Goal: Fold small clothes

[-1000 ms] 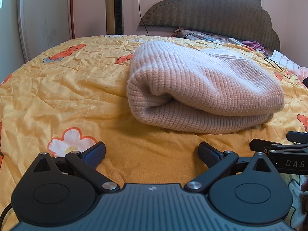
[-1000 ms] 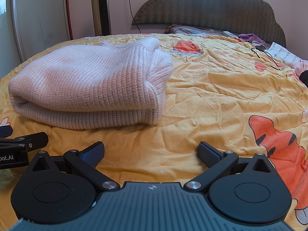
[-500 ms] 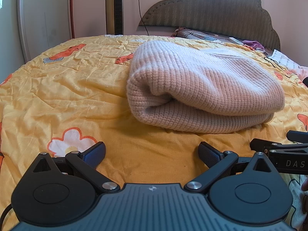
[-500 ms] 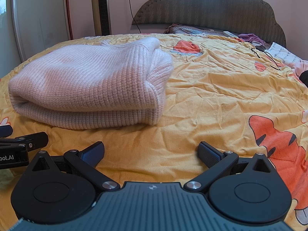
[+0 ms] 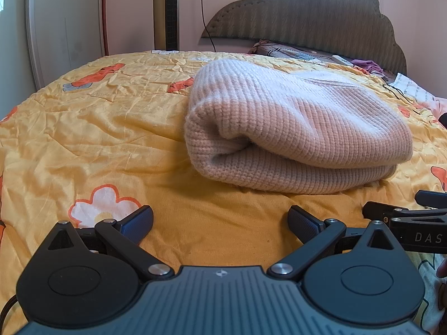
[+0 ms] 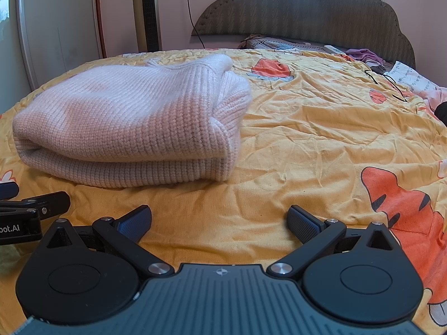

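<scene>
A pale pink knitted sweater (image 5: 293, 128) lies folded into a thick bundle on the yellow patterned bedspread (image 5: 97, 139). In the right wrist view the same sweater (image 6: 131, 128) sits ahead and to the left. My left gripper (image 5: 220, 220) is open, low over the bedspread, a short way in front of the bundle and holding nothing. My right gripper (image 6: 219, 220) is also open and empty, just to the right of the bundle's near edge. Each gripper shows at the edge of the other's view.
A dark padded headboard (image 5: 321, 19) closes the far end of the bed, with pillows and small clothes (image 6: 363, 54) below it. A tower fan (image 6: 146, 11) and a white door (image 5: 64, 28) stand at the back left. Bare bedspread stretches to the right of the sweater (image 6: 321, 128).
</scene>
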